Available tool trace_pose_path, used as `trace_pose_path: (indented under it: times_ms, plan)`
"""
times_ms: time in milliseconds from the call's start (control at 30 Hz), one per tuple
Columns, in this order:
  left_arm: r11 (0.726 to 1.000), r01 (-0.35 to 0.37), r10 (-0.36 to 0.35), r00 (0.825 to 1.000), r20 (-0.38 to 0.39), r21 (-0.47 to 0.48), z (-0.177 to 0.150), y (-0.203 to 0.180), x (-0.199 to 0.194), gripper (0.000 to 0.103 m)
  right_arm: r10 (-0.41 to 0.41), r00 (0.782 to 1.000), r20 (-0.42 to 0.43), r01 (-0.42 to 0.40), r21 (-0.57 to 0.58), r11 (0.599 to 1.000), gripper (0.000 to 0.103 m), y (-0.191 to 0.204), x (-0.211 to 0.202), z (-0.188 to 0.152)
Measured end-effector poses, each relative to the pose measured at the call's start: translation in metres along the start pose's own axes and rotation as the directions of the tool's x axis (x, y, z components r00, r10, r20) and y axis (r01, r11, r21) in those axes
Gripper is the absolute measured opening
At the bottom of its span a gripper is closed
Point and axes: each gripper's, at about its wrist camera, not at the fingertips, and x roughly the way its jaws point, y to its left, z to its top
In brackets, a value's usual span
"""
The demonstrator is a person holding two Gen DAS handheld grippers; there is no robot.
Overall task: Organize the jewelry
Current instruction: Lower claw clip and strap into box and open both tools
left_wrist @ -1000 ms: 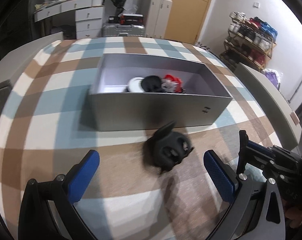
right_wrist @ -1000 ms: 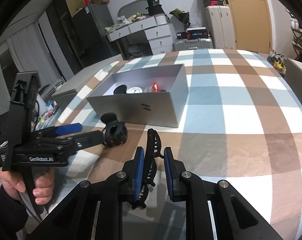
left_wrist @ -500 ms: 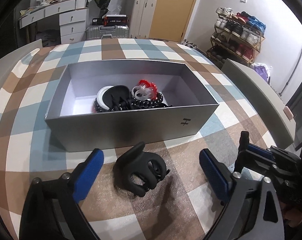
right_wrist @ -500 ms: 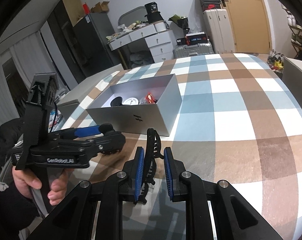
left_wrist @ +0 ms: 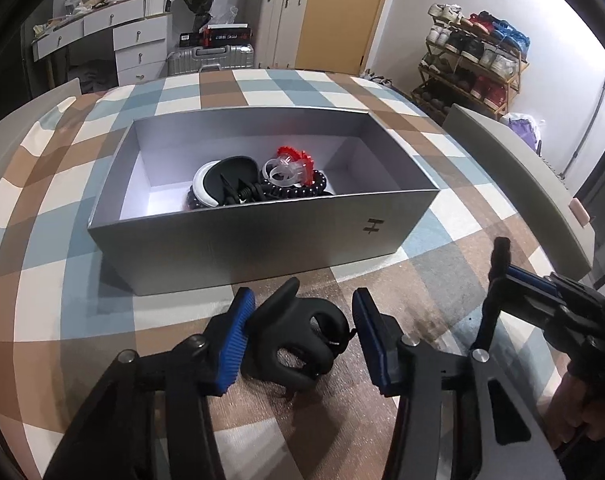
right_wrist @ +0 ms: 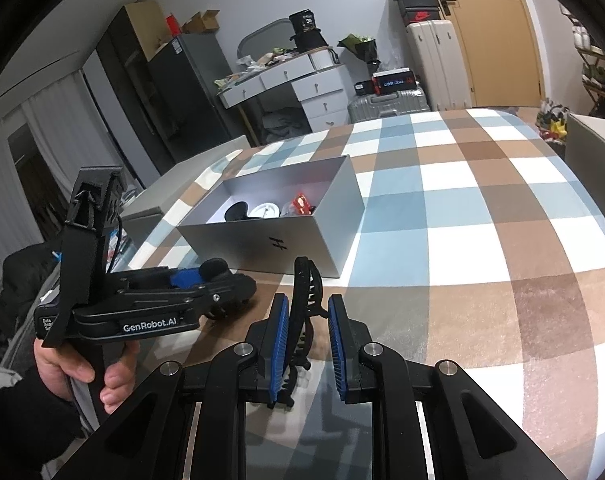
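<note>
The black claw clip lies on the checked surface, just in front of the box's near wall, between the blue pads of the left gripper. Its jaws are closing on the clip: the left pad touches the clip's side, while the right pad seems to stand a sliver off it, so a firm pinch cannot be told. The second clip, a slim black toothed one, stands on edge in the right gripper, whose jaws are drawn in narrow and pinch it near its lower end, its curved top rising above the pads. The silver box sits open toward the middle of the surface and holds a heap of hair things: black and white pieces, a clear clip, something red. A hand grips the left gripper's handle at the surface's near left edge.
</note>
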Motion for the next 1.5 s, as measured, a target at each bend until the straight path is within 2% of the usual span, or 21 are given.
trace_pose_path:
  times_ms: [233, 400, 633, 800, 933, 1133, 1500]
  plan:
    - [1.000, 0.004, -0.005, 0.999, 0.041, 0.019, -0.002, -0.003, -0.017, 0.045, 0.004, 1.000, 0.017, -0.004, -0.011, 1.000, 0.019, 0.006, -0.005, 0.004]
    - [1.000, 0.013, -0.014, 0.997, 0.079, 0.012, 0.002, 0.002, -0.033, 0.045, 0.039, 0.999, 0.036, -0.038, -0.019, 0.999, 0.019, 0.015, -0.010, 0.013]
    - [1.000, 0.019, -0.021, 0.992, 0.124, 0.015, 0.014, 0.010, -0.049, 0.045, 0.072, 0.995, 0.066, -0.068, -0.060, 0.996, 0.019, 0.031, -0.006, 0.040]
    - [1.000, 0.009, -0.012, 0.985, 0.170, 0.019, 0.030, 0.017, -0.057, 0.045, 0.129, 0.987, 0.098, -0.123, -0.071, 0.990, 0.019, 0.040, 0.001, 0.065]
    - [1.000, 0.010, -0.013, 0.981, 0.193, 0.014, 0.045, 0.027, -0.056, 0.045, 0.150, 0.979, 0.137, -0.141, -0.078, 0.987, 0.019, 0.046, 0.010, 0.087]
    - [0.999, 0.036, -0.033, 0.977, 0.209, -0.011, 0.062, 0.042, -0.047, 0.045, 0.156, 0.978, 0.140, -0.143, -0.098, 0.985, 0.019, 0.050, 0.032, 0.111]
    - [0.994, 0.109, -0.102, 0.977, 0.187, -0.024, 0.083, 0.052, -0.022, 0.045, 0.129, 0.985, 0.118, -0.119, -0.085, 0.989, 0.019, 0.035, 0.064, 0.127]
